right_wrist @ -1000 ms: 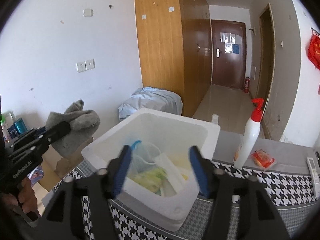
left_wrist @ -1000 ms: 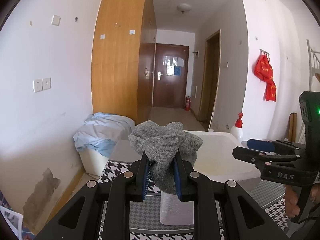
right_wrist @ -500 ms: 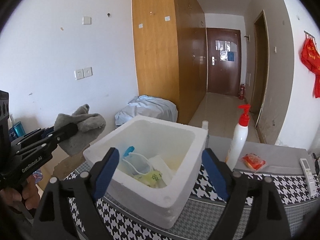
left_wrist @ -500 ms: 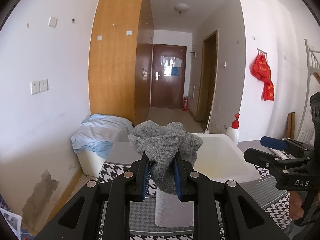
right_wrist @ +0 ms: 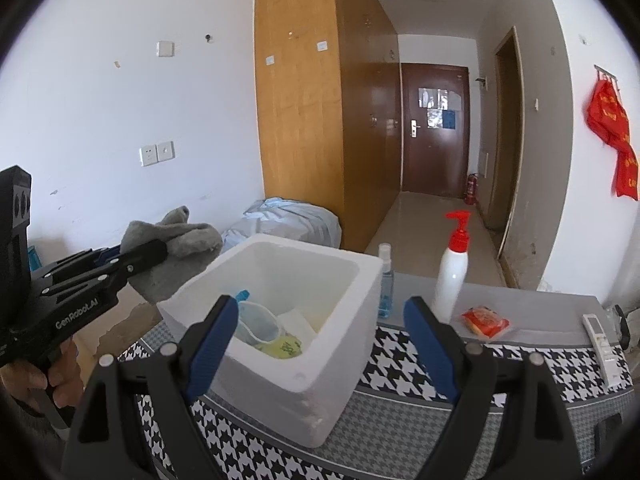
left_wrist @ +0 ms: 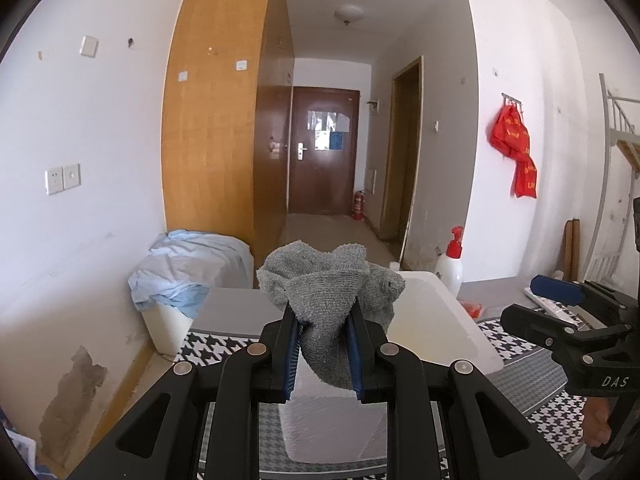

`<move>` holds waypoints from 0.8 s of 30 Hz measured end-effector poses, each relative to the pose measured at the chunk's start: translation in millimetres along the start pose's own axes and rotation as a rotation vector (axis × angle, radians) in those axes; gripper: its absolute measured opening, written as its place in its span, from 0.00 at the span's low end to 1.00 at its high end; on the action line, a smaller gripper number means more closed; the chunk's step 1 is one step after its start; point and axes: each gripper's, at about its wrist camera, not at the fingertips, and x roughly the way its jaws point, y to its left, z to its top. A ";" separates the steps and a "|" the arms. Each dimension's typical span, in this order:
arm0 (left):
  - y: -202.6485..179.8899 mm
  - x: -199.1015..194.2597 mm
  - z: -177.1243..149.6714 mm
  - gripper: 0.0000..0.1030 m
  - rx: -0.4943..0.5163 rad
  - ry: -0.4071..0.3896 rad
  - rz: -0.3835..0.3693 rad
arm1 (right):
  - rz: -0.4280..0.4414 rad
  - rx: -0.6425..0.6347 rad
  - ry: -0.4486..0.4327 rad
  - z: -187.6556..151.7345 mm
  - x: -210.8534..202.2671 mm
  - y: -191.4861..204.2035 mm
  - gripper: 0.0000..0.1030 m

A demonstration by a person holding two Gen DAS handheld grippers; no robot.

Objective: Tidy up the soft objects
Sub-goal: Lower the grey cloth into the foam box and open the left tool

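Note:
A crumpled grey cloth point(left_wrist: 328, 292) bulges up between the blue pads of my left gripper point(left_wrist: 323, 320), which is shut on it. In the right wrist view the same cloth point(right_wrist: 172, 248) hangs in the left gripper point(right_wrist: 148, 254), in the air just left of a white foam box point(right_wrist: 368, 268). The box stands on the table and holds a clear plastic bag and a yellow-green item. My right gripper point(right_wrist: 322, 308) is open wide on the near side of the box, with nothing held. It shows at the right edge of the left wrist view point(left_wrist: 524, 300).
A houndstooth table cover point(right_wrist: 420, 360) lies under the box. To the box's right stand a small blue spray bottle point(right_wrist: 385, 280) and a white pump bottle point(right_wrist: 452, 280), then a red packet point(right_wrist: 485, 320) and a remote point(right_wrist: 600, 340). A bin draped in pale blue fabric point(left_wrist: 188, 268) sits by the wall.
The right gripper's jaws have spread wider and it has drawn back a little from the foam box. The left gripper keeps its hold on the grey cloth and stays put.

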 end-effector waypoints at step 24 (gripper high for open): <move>-21.1 24.2 5.1 0.22 0.031 0.035 -0.070 | -0.084 0.053 -0.003 -11.0 -18.5 -33.2 0.85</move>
